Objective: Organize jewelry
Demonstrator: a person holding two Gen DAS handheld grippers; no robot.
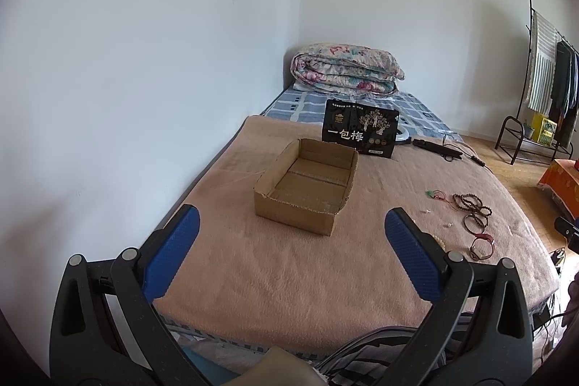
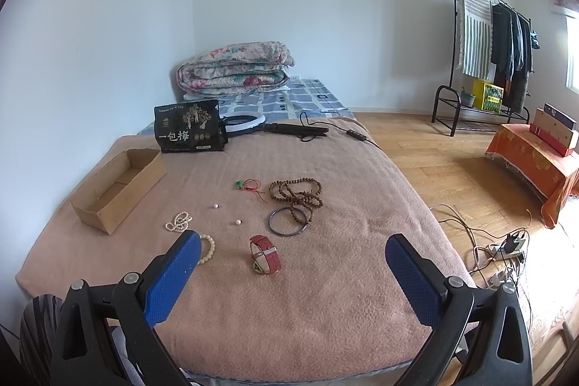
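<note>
An open, empty cardboard box (image 1: 307, 187) sits on the pink blanket; it also shows at the left in the right wrist view (image 2: 119, 185). Jewelry lies loose on the blanket: a red-strap watch (image 2: 266, 254), a dark bangle (image 2: 287, 222), a long brown bead string (image 2: 296, 192), a red cord with a green pendant (image 2: 249, 185), two loose pearls (image 2: 216, 206), a white bead bracelet (image 2: 179, 221) and a cream bead bracelet (image 2: 207, 246). My left gripper (image 1: 291, 230) is open and empty in front of the box. My right gripper (image 2: 293, 254) is open and empty, low over the blanket near the watch.
A black snack bag (image 2: 190, 131) stands behind the box, with a ring light (image 2: 242, 122) and cables behind it. A folded floral quilt (image 2: 235, 67) lies at the bed's head. A clothes rack (image 2: 485, 53), an orange-covered stand (image 2: 535, 158) and a power strip (image 2: 506, 250) are on the floor at right.
</note>
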